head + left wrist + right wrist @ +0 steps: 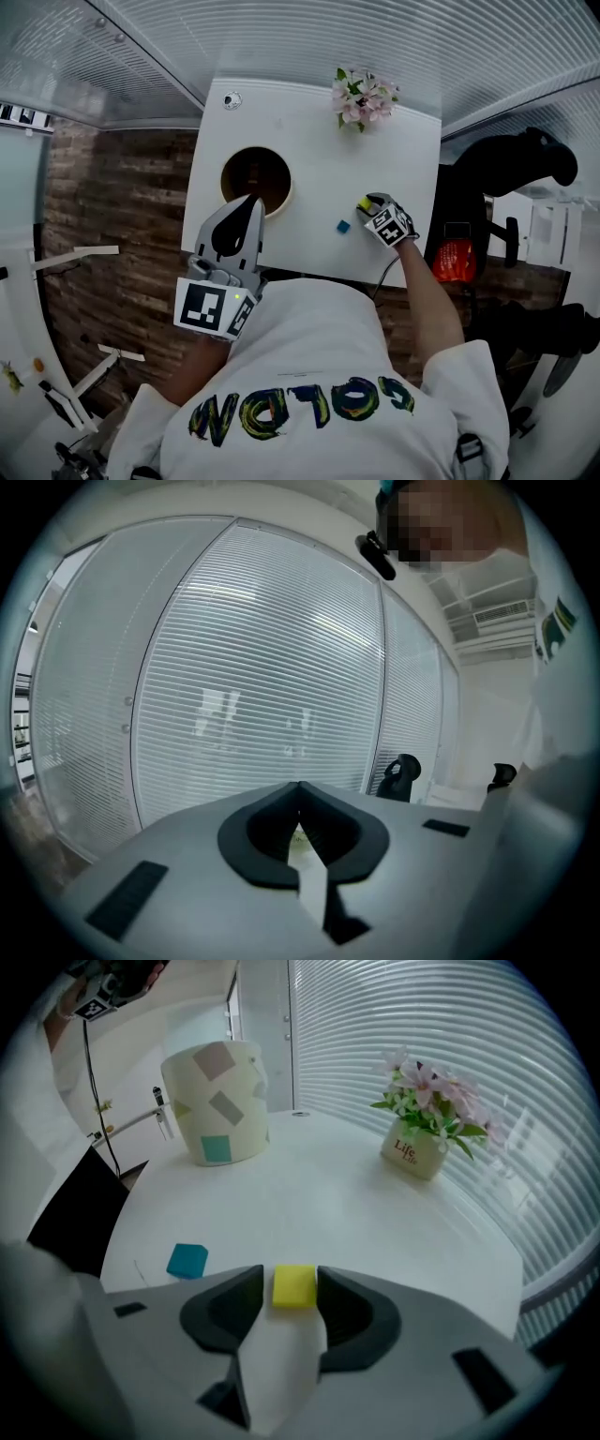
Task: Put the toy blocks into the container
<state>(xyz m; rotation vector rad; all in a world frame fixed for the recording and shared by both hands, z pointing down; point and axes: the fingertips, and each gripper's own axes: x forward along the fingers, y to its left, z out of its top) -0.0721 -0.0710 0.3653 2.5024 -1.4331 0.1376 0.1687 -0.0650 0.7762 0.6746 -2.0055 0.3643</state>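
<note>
Fingers [349, 1314] of the right gripper [371, 202] stand wide astride the yellow block [294, 1286], pads not yet pressing.
Small, stiff and probably light, the block should take a squeeze on its flat sides, though smooth faces may slip. Open white table [328, 1213] runs to the container [217, 1101], well apart. A blue block [187, 1260] lies near the table's edge, a flower pot [417, 1147] off to one side. The left gripper [298, 787], jaws together, hangs near the container.

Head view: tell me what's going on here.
A person holds a gripper in each hand over a white table. The right gripper is open, jaws either side of a yellow block without pressing it; a blue block lies nearby. The left gripper is shut and empty, near the container.
</note>
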